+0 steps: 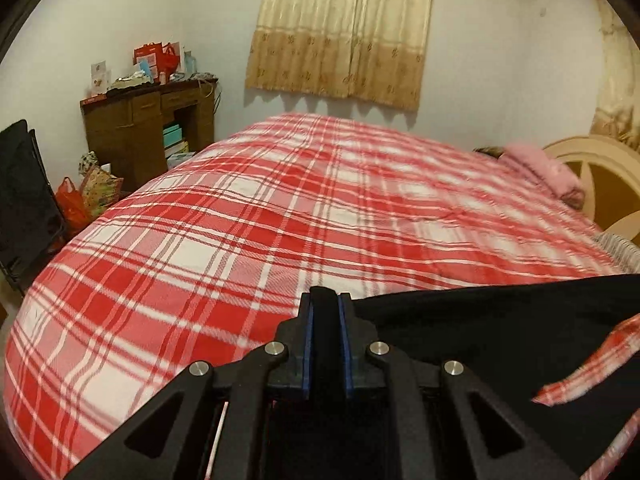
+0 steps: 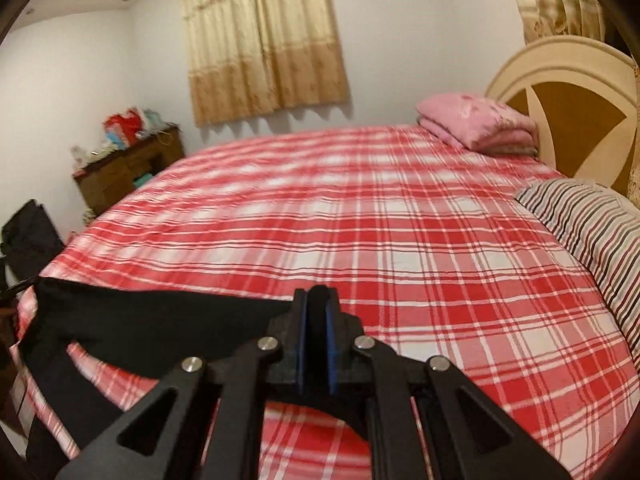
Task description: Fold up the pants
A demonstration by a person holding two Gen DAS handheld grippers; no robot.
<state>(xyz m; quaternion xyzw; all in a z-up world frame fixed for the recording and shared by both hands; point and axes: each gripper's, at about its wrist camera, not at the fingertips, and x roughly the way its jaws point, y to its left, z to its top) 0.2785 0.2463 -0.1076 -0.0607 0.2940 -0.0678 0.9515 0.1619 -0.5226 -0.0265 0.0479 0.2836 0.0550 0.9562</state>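
Note:
The black pants (image 1: 500, 332) are lifted above the red and white plaid bed (image 1: 280, 208), stretched between my two grippers. My left gripper (image 1: 325, 300) is shut on one end of the pants; the cloth runs off to the right. In the right wrist view my right gripper (image 2: 316, 298) is shut on the other end of the pants (image 2: 152, 320), which stretch to the left and hang down over the bed (image 2: 360, 220). Black cloth shows between the blue pads of both grippers.
A folded pink blanket (image 2: 476, 124) and a striped pillow (image 2: 588, 224) lie by the cream headboard (image 2: 560, 92). A cluttered brown desk (image 1: 148, 128) stands at the far left. A black chair (image 1: 24, 200) and bags (image 1: 88, 196) are beside the bed.

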